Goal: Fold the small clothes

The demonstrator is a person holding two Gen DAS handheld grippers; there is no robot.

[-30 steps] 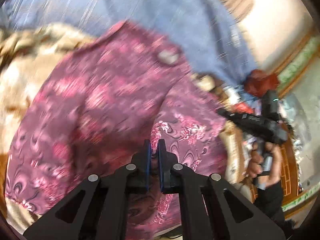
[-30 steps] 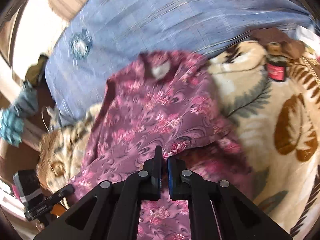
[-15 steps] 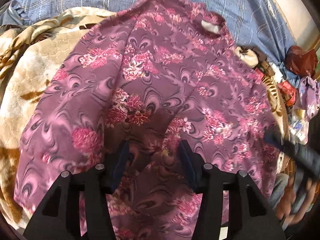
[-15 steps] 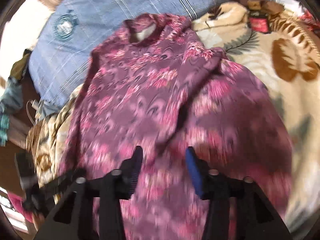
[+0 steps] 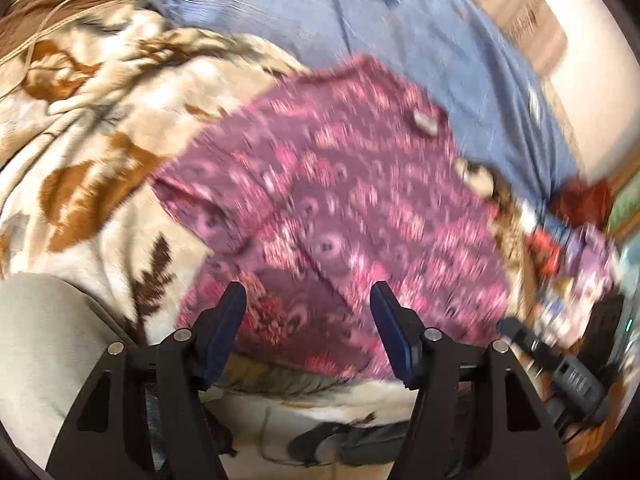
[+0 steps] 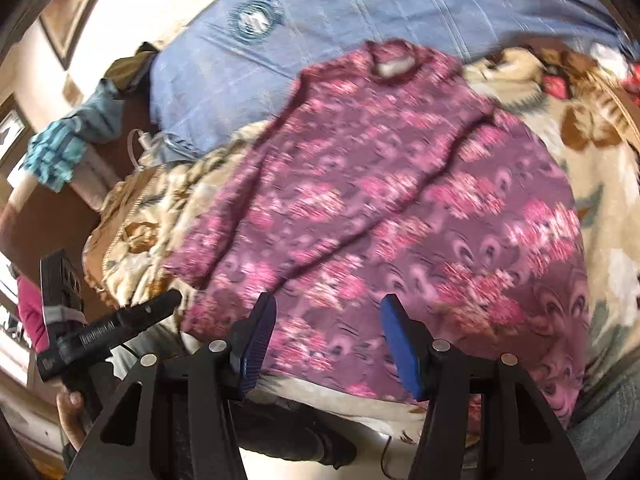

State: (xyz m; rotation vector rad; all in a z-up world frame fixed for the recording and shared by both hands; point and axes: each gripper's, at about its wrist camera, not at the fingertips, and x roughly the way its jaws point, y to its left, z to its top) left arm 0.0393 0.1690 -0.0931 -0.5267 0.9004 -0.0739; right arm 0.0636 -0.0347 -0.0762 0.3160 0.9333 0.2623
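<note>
- Purple floral top [image 5: 360,200] lies spread flat on a cream and brown leaf-print blanket [image 5: 80,152], neckline [image 6: 394,65] toward the blue striped sheet [image 6: 360,4].
- Hem end of the top sits nearest both cameras, at the bed edge; one sleeve [image 5: 208,208] lies out to the side over the blanket in the left wrist view.
- Left gripper [image 5: 308,328]: jaws wide apart, nothing between the blue pads [image 5: 224,328], held above the hem region; cannot tell whether it touches the fabric.
- Right gripper [image 6: 326,336]: jaws also wide apart, empty, over the hem on the other side; also seen at the lower right of the left wrist view.
- Left gripper body also shows in the right wrist view, low left, with a hand [image 6: 70,412] on its handle.
- Both views are motion-blurred, so the print and fold lines are unclear.
- Background: teal cloth [image 6: 56,152] off the sheet's edge, pile of mixed clothes [image 5: 580,240] at right in the left wrist view.
</note>
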